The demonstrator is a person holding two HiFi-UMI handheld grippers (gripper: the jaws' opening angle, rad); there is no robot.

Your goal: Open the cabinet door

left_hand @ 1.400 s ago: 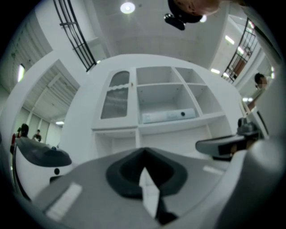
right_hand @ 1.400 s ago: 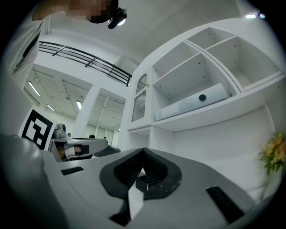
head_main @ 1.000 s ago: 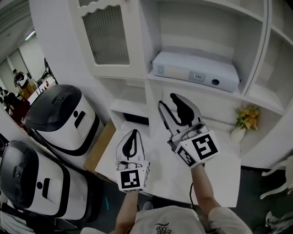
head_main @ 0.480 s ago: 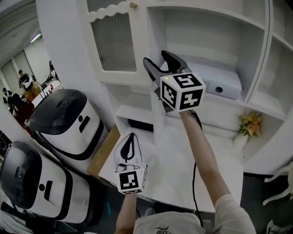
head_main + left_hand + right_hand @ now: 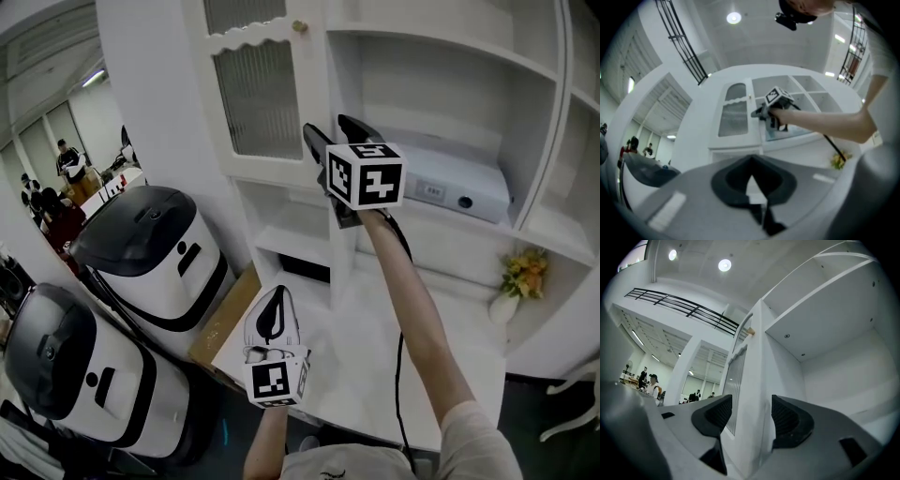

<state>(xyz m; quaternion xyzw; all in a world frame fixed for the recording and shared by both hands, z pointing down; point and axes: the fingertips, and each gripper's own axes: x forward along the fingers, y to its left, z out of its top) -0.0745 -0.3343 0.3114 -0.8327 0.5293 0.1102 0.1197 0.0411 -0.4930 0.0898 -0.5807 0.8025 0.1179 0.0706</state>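
Note:
The white cabinet door (image 5: 258, 94) has a ribbed glass pane and a small round knob (image 5: 300, 26) near its top right corner. My right gripper (image 5: 328, 127) is raised to the door's free edge; its jaws have just opened wide. In the right gripper view the door's edge (image 5: 752, 394) stands between the two pads (image 5: 715, 416), with a thin gap at the right pad, and the knob (image 5: 750, 331) is above. My left gripper (image 5: 278, 292) hangs low over the counter, shut and empty, its tips (image 5: 751, 161) meeting.
A white box-shaped device (image 5: 450, 183) lies on the open shelf right of the door. A small vase of yellow flowers (image 5: 520, 277) stands at the right of the white counter (image 5: 375, 356). Two black-and-white rounded appliances (image 5: 155, 244) (image 5: 66, 366) stand at the left.
My right gripper has risen from just above the counter to the door's free edge, and its jaws stand wider. The left gripper has barely moved.

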